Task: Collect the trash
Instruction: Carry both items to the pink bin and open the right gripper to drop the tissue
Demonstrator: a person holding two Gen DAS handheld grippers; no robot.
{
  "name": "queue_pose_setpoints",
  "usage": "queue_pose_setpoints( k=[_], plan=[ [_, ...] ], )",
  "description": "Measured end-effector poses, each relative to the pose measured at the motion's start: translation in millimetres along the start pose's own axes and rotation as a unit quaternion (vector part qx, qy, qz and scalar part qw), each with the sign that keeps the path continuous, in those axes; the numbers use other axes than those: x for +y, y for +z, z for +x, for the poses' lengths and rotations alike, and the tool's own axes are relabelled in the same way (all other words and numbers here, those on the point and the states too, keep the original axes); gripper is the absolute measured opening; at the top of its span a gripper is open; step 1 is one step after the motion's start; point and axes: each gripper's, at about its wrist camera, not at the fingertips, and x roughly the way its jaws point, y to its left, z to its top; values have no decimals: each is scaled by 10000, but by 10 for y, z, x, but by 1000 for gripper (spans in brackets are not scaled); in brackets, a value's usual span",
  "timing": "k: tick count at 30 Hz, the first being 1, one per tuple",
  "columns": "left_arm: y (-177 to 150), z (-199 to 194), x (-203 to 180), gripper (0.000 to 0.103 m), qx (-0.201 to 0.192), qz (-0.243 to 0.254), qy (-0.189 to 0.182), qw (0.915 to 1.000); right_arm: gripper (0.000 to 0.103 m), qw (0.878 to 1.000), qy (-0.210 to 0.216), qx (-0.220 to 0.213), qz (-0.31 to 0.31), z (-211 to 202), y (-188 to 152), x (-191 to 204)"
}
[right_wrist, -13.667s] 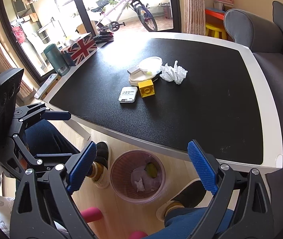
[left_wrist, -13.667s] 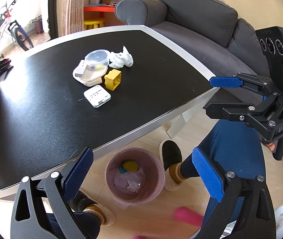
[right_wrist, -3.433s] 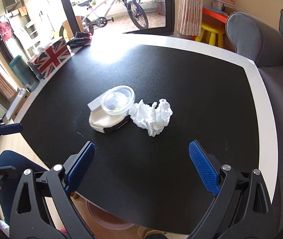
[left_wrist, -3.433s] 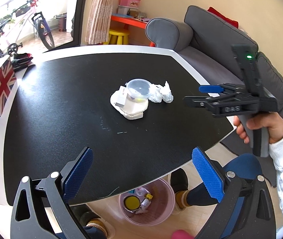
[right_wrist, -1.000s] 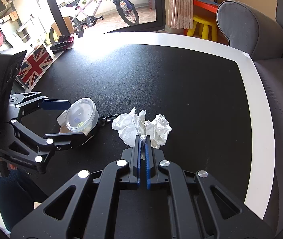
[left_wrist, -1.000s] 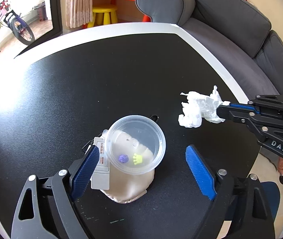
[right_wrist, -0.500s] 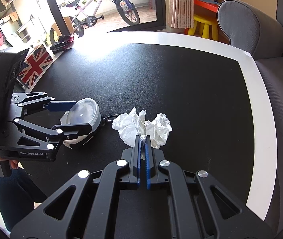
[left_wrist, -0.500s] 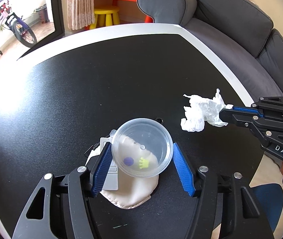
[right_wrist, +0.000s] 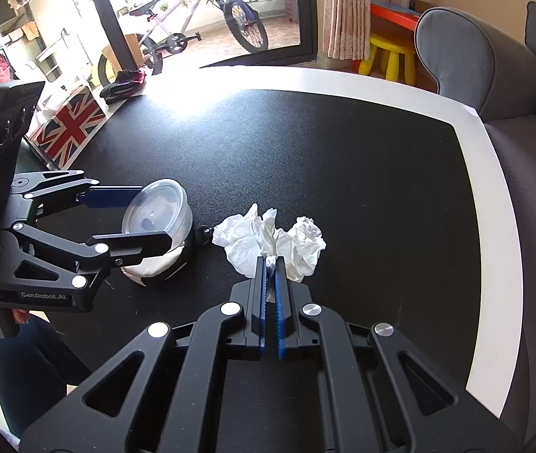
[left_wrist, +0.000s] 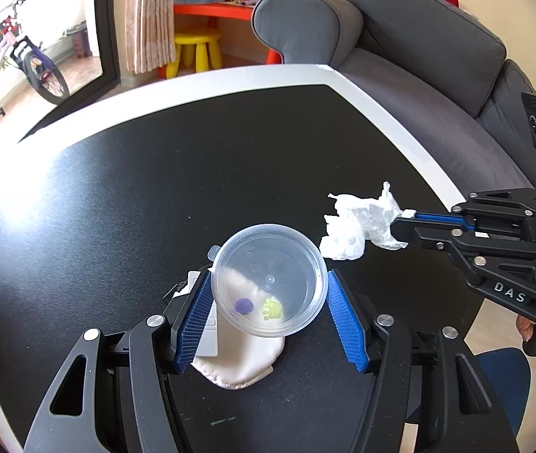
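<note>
My left gripper point(left_wrist: 268, 283) is shut on a clear round plastic container point(left_wrist: 268, 279) with a purple and a yellow bit inside, held just above a cream pouch point(left_wrist: 243, 362). The container also shows in the right wrist view point(right_wrist: 158, 211), between the left gripper's fingers point(right_wrist: 143, 241). My right gripper point(right_wrist: 271, 264) is shut on a crumpled white tissue point(right_wrist: 271, 241) and holds it slightly above the black table point(right_wrist: 343, 158). The tissue point(left_wrist: 358, 222) hangs from the right gripper point(left_wrist: 403, 222) in the left wrist view.
A white card point(left_wrist: 207, 332) lies beside the pouch. A Union Jack box point(right_wrist: 67, 128) stands at the table's far left edge. A grey sofa point(left_wrist: 419, 60) runs along the right side. The white table rim point(right_wrist: 490, 204) borders the black top.
My left gripper has closed on the clear container and lifted it a little off the pouch. My right gripper keeps its hold on the tissue, nearly still.
</note>
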Motion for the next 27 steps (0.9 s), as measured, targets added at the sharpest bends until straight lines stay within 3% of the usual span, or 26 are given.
queue_pose_setpoints(
  k=[13,27],
  plan=[
    [-288,-585,-61,59,-374,91,181,9991,4,9986,152,-415,-280,-492,-89,374],
    [-831,-1129,-184,59,-692,100,339,9970,4,9945,341,-719,-685,-1043,-535,880]
  ],
)
